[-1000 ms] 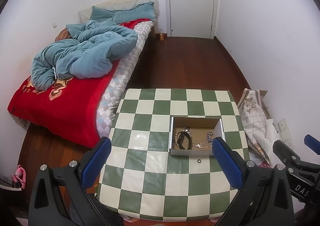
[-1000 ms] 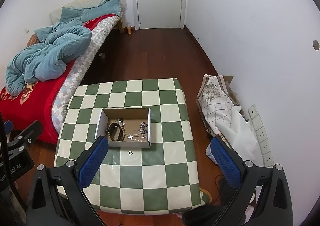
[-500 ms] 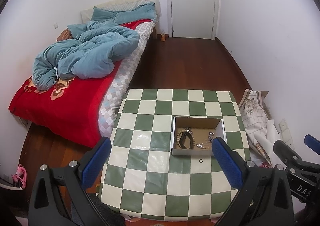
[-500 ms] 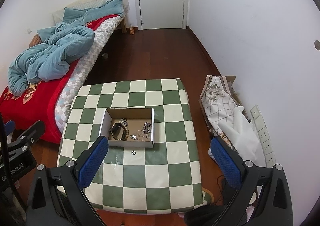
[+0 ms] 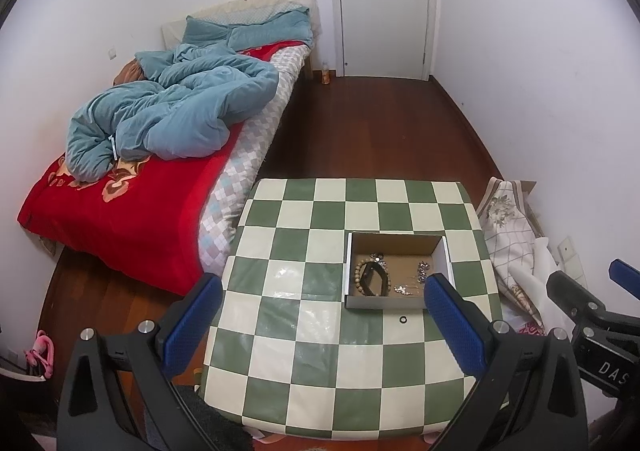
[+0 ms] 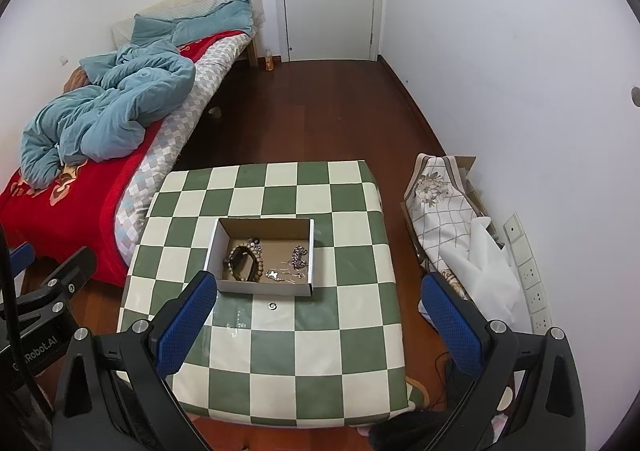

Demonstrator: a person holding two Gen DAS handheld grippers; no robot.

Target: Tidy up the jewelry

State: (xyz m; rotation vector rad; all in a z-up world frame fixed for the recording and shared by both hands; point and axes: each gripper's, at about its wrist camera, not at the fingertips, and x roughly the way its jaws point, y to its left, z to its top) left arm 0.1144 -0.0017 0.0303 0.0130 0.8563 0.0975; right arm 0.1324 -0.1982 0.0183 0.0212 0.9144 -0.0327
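A shallow cardboard box (image 5: 396, 241) (image 6: 224, 243) stands on the green and white checked table (image 5: 304, 331) (image 6: 320, 351). In it lie a beaded bracelet (image 5: 370, 278) (image 6: 243, 263) and several silver pieces (image 5: 422, 271) (image 6: 298, 257). A small ring (image 5: 403, 319) (image 6: 273, 306) lies on the table just in front of the box. My left gripper (image 5: 324, 315) is open and empty, high above the table's near side. My right gripper (image 6: 320, 313) is open and empty, also high above the table.
A bed (image 5: 132, 207) with a red cover and a blue quilt (image 5: 172, 115) stands left of the table. A patterned cloth and white bag (image 6: 452, 219) lie on the floor at the right wall. A door (image 5: 384, 3) is at the far end.
Both grippers have drifted slightly, so the table and box sit a little lower and more to the right in view. Nothing on the table has moved.
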